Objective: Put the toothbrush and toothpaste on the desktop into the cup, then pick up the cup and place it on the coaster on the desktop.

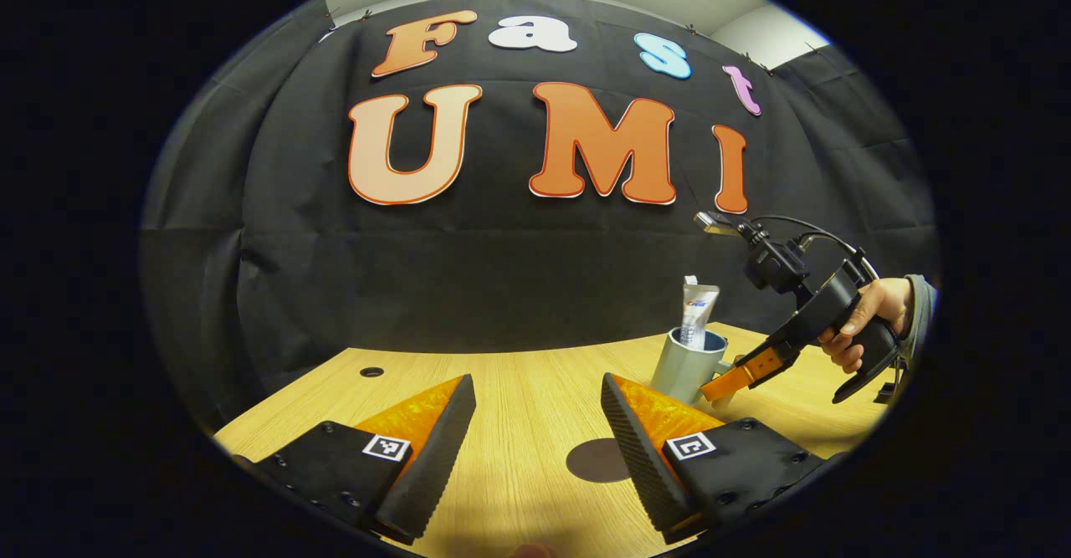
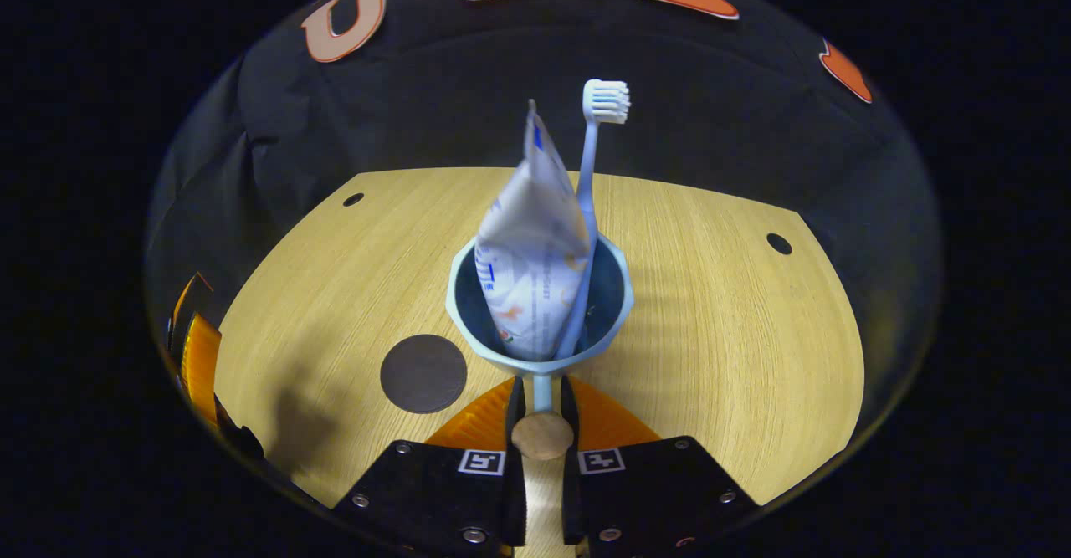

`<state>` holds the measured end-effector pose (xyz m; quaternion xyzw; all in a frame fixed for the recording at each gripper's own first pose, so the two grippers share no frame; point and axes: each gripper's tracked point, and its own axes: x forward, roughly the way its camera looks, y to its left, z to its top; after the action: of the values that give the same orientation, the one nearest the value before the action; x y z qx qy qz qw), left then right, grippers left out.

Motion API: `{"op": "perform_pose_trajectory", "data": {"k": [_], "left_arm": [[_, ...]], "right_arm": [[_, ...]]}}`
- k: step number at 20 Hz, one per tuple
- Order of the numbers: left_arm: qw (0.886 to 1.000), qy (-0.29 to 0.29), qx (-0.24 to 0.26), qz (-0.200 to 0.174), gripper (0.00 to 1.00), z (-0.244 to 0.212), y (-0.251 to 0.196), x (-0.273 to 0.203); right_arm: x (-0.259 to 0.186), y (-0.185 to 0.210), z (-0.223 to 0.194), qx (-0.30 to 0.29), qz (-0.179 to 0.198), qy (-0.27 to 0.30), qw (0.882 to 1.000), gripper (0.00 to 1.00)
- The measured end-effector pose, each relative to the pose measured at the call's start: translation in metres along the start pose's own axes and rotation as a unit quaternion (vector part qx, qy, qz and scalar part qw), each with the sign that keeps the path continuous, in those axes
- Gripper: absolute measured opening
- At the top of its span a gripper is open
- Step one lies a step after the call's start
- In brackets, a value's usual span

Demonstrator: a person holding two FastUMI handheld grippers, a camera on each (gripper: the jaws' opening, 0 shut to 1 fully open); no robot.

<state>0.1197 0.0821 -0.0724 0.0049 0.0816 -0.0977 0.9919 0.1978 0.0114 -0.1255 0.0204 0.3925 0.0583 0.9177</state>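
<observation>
My right gripper (image 2: 542, 424) clamps the pale blue cup's handle (image 2: 542, 392), left gripper (image 1: 535, 432) wide open, empty; next I carry it onto the dark round coaster (image 2: 423, 373)

Left gripper view sat low over the tabletop (image 1: 519, 424), looking across it at the back wall, with the cup (image 1: 686, 366) a fair way off to its right. Right gripper view was tipped down at the cup (image 2: 540, 303) from close up. Both caught the cup, the coaster (image 1: 598, 460) (image 2: 423, 373) and the same stretch of wood; the left one also saw the right claw (image 1: 721, 384) from outside.
</observation>
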Motion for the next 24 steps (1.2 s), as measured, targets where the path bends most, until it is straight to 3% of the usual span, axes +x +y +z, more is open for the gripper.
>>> {"op": "perform_pose_trajectory", "data": {"k": [3, 4, 19, 24], "left_arm": [[1.0, 0.001, -0.002, 0.008, 0.95, 0.0, 0.006, -0.004], [1.0, 0.001, -0.002, 0.011, 0.95, -0.001, 0.007, -0.006], [0.999, 0.01, -0.01, 0.037, 0.95, -0.011, 0.027, -0.022], [0.999, 0.016, -0.014, 0.045, 0.95, -0.016, 0.033, -0.023]], "right_arm": [[-0.001, 0.006, 0.0, -0.015, 0.022, -0.001, 1.0, 0.17], [0.0, 0.006, 0.0, -0.021, 0.028, 0.0, 0.999, 0.22], [-0.003, -0.002, -0.005, -0.086, 0.07, 0.037, 0.993, 0.22], [-0.015, -0.015, -0.011, -0.092, 0.075, 0.063, 0.991, 0.17]]}}
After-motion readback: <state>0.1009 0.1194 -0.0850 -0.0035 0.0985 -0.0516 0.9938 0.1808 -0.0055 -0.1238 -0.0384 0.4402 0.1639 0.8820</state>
